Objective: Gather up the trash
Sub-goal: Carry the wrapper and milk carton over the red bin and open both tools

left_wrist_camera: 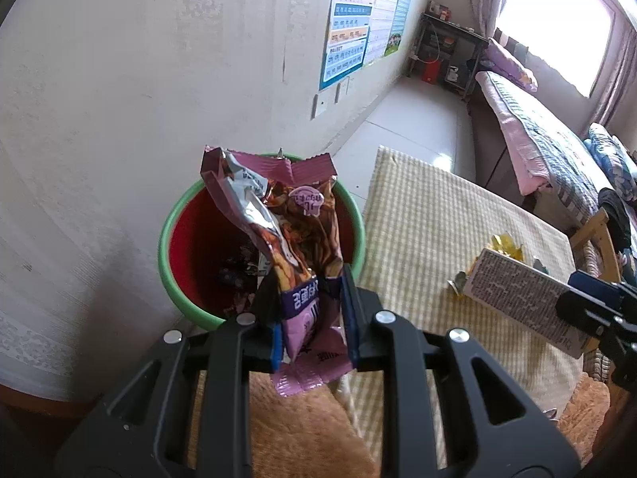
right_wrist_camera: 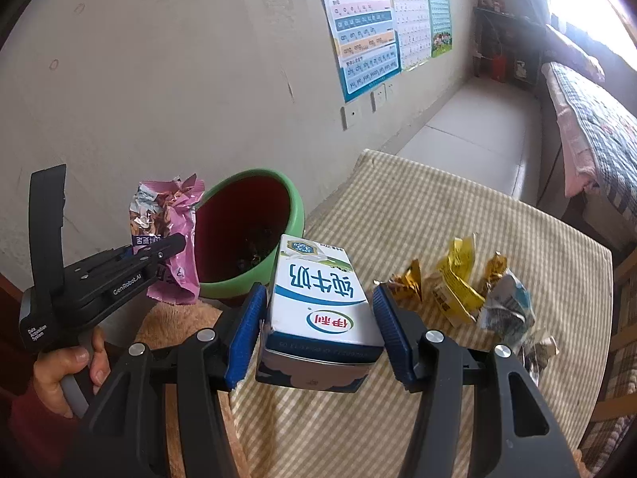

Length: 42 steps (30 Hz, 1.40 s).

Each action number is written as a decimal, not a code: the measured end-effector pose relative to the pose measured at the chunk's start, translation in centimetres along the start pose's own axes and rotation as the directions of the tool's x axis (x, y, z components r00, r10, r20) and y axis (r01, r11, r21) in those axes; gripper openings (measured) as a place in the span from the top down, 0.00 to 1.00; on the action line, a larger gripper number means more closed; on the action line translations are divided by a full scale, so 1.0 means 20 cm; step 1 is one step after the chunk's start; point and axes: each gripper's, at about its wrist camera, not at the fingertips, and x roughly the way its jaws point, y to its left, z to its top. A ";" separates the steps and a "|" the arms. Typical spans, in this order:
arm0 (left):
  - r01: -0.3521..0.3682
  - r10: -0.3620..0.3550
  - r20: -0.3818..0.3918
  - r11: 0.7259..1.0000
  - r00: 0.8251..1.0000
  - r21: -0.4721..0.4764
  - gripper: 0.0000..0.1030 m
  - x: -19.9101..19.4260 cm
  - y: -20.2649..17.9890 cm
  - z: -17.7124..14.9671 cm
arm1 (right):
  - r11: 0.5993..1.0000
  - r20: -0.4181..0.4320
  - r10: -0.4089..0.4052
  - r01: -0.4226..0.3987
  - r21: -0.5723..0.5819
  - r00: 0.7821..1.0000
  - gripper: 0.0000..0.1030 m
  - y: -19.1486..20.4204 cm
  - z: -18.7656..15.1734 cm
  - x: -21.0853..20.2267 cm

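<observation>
Left gripper (left_wrist_camera: pixel 310 318) clamps a pink wrapper (left_wrist_camera: pixel 294 239) above the bin (left_wrist_camera: pixel 167 239); right gripper (right_wrist_camera: pixel 318 318) clamps a milk carton (right_wrist_camera: pixel 318 302).

Bright charts (right_wrist_camera: pixel 368 36) hang on the far wall (left_wrist_camera: pixel 139 79). A bed (left_wrist_camera: pixel 549 139) with a purple pillow (left_wrist_camera: pixel 507 61) is on the right, near the window (left_wrist_camera: pixel 557 16).

The pink snack wrapper (left_wrist_camera: pixel 302 263) is covering much of the green bin (left_wrist_camera: pixel 179 279), so the dark scraps lying inside are staying too shadowed to name. The milk carton (right_wrist_camera: pixel 318 302) is hiding the strip of surface (right_wrist_camera: pixel 438 215) behind it, and its small print is reading too fine. The crumpled wrappers (right_wrist_camera: pixel 462 286) are overlapping, so counting them is failing. Items on the far shelf (left_wrist_camera: pixel 446 47) are blurring out. The hand (right_wrist_camera: pixel 67 366) is being cut off at the picture's edge.
</observation>
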 end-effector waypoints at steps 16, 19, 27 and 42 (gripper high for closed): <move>-0.057 0.057 -0.002 0.997 0.998 -0.058 0.78 0.04 0.18 0.02 | 0.995 -0.024 0.049 -0.051 -0.087 0.998 0.47 0.16 0.14 0.17; -0.065 0.065 -0.007 0.996 0.998 -0.066 0.78 0.06 0.21 0.03 | 0.994 -0.031 0.070 -0.072 -0.088 0.997 0.47 0.19 0.19 0.22; -0.063 0.059 -0.049 0.995 0.997 -0.084 0.78 0.17 0.29 0.06 | 0.990 -0.048 0.094 -0.098 -0.103 0.994 0.47 0.29 0.31 0.36; -0.071 0.066 -0.075 0.995 0.995 -0.068 0.64 0.31 0.33 0.16 | 0.991 -0.112 0.137 -0.137 0.013 0.984 0.46 0.29 0.52 0.61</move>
